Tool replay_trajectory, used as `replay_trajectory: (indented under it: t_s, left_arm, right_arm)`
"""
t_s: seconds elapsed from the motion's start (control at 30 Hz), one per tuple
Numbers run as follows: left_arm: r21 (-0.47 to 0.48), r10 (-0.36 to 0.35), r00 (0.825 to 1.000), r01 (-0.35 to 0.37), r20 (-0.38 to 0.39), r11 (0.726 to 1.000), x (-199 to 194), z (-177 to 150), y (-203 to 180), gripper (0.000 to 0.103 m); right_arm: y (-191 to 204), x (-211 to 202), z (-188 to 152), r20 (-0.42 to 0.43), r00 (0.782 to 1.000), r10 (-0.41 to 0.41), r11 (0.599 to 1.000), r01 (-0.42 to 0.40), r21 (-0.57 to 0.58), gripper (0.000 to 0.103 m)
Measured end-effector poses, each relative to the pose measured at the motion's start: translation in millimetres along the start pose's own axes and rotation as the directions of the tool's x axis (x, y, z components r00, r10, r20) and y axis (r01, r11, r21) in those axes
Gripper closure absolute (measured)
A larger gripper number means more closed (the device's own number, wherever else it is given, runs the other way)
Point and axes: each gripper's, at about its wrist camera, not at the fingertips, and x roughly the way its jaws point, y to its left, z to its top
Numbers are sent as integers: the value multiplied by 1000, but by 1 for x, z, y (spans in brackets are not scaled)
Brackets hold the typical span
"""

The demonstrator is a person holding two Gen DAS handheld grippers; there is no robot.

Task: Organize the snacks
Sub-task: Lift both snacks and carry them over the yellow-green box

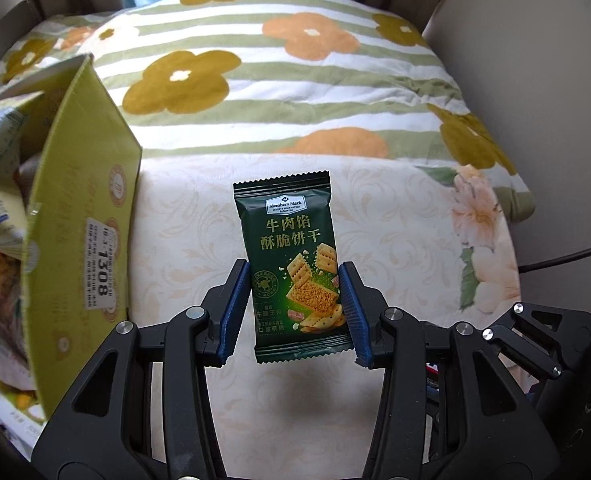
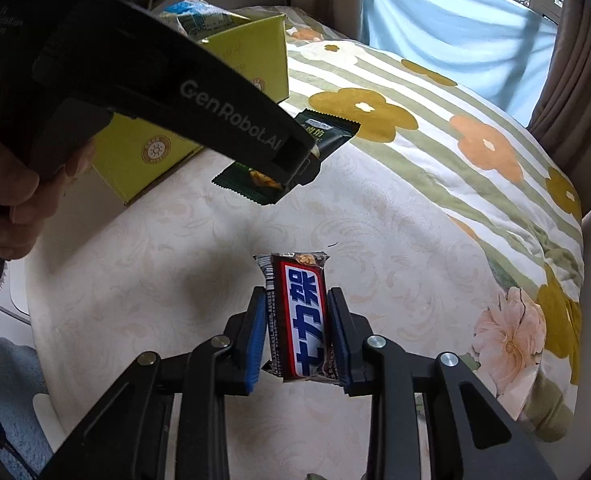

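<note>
A yellow-green cardboard box holding snack packets stands on the cream bedsheet. Just right of it, the left gripper clamps a dark green Member's Mark biscuit packet above the sheet. The right gripper pinches a Snickers bar, also lifted.

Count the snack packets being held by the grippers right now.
2. The green cracker packet sits between the left gripper jaws; the Snickers bar between the right gripper jaws. More packets fill the yellow box, partly hidden.
</note>
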Motion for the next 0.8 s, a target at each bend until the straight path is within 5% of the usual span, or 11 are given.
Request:
replay_trajectory:
  t_s: [0.43,0.6,0.8]
  left_arm:
    - [-8,-47,972,50,229,999,-138,9,28,61]
    - [5,-59,947,60,316,998,-190,6,67,61]
    - [-17,-36,939,44,343,999,-224,-2,141,61]
  right_arm:
    - [34,-80,57,132,987,-95,995,89,49,76]
    - [58,-86,84,162,979,-125,991,115,72,76]
    - [95,-81,125,198,972,-125,983,94,157,76]
